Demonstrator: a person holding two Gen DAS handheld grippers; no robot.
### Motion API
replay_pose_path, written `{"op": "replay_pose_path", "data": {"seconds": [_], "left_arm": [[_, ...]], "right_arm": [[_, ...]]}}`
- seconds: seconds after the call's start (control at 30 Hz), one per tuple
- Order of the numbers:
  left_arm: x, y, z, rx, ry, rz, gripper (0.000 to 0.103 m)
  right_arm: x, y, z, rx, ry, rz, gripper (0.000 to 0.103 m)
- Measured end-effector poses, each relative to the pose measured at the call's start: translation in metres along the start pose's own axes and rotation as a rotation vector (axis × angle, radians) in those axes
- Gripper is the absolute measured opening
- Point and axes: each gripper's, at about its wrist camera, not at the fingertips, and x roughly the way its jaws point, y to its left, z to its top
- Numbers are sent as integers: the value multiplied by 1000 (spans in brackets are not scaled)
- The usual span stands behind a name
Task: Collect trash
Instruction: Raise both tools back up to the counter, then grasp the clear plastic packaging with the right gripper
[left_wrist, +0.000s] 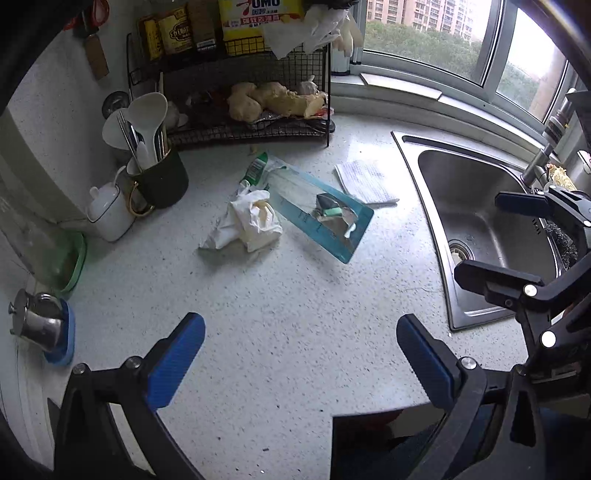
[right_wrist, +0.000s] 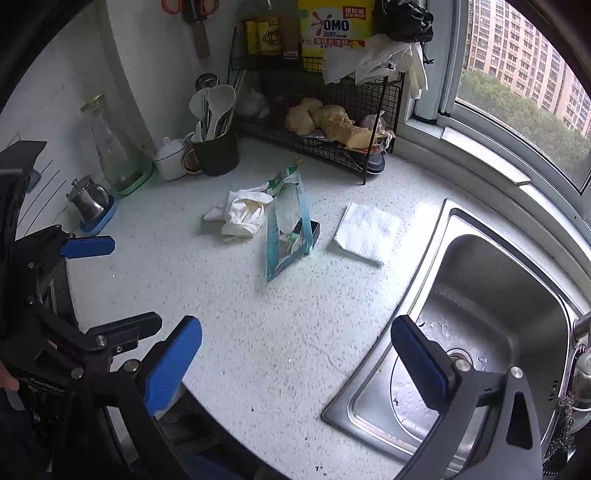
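Trash lies in the middle of a speckled white counter (left_wrist: 288, 314) (right_wrist: 207, 295): a crumpled white wrapper (left_wrist: 247, 221) (right_wrist: 242, 212), a torn teal blister pack (left_wrist: 321, 212) (right_wrist: 288, 230), a green-and-white packet (left_wrist: 255, 168) (right_wrist: 286, 177) behind it, and a folded paper towel (left_wrist: 365, 181) (right_wrist: 365, 230). My left gripper (left_wrist: 301, 354) (right_wrist: 101, 282) hangs open above the counter's near edge, well short of the trash. My right gripper (right_wrist: 297, 363) (left_wrist: 487, 236) is open too, over the corner between the counter and the sink. Neither holds anything.
A steel sink (left_wrist: 487, 206) (right_wrist: 491, 317) fills the right side. A black wire rack (left_wrist: 236, 122) (right_wrist: 332, 122) with food and boxes stands at the back. A utensil cup (left_wrist: 162, 177) (right_wrist: 216, 151), a white pot (left_wrist: 109, 210), a glass bottle (right_wrist: 110, 147) and a small steel jug (left_wrist: 37, 325) (right_wrist: 88, 201) line the left.
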Motion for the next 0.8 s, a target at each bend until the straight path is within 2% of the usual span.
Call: {"op": "replay_pose_path", "data": {"seconds": [0.23,0.43,0.53,0.63,0.8], "left_arm": [[33,52,38,-15,33,-21,103],[60,85,67,-38,45,-39,103],[75,92,73,-32,71,-56,103],[87,98,77,-24,95,-55,103],[100,102,74,-13,122,-69,103]], "right_arm": [[42,0,51,-35,46,-39,102],[85,-1,87,-63,122,-30,102],[109,-1,101,-105,156,-41,102],[136,-7,113,-92,213,-10,102],[169,-6,120,-113,273,-20,91]]}}
